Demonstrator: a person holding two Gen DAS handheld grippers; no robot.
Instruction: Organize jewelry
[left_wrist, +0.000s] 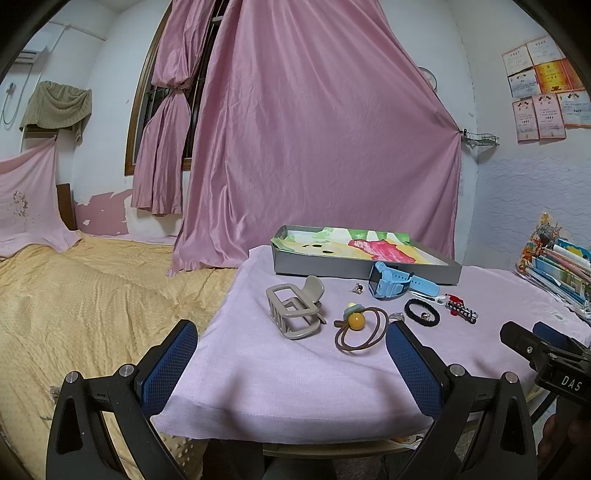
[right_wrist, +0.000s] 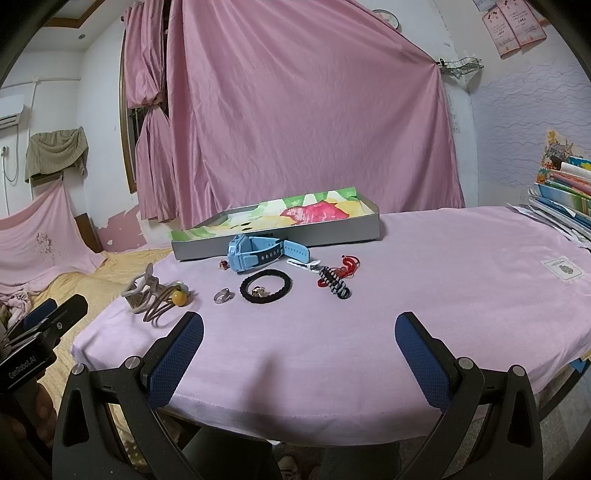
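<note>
Pink-clothed surface (right_wrist: 424, 288) carries a grey tray (right_wrist: 280, 236) at the back with a bright paper liner, nothing in it yet. In front of the tray lie a blue watch (right_wrist: 255, 253), touching the tray wall, then a beige claw clip (left_wrist: 293, 312), a brown hair tie with a yellow bead (left_wrist: 360, 326), a black scrunchie (right_wrist: 266, 286), a black-and-white clip with a red bit (right_wrist: 334, 282), a clear ring (right_wrist: 223, 295) and a tiny charm (left_wrist: 358, 288). Left tongs (left_wrist: 291, 363) are fully spread and hold nothing; they hover at the near edge, with the claw clip and hair tie just ahead between the pads. Right tongs (right_wrist: 299, 350) are also wide apart and hold nothing, with the scrunchie and ring ahead to the left, well short of contact. Risks, judged: the cloth is loose, so closing pads may pinch and drag it, shifting everything; the ring and charm are small and flat, likely to slip or flick off; the hair tie overlaps the claw clip in the right view, so lifting one may snag the other.
</note>
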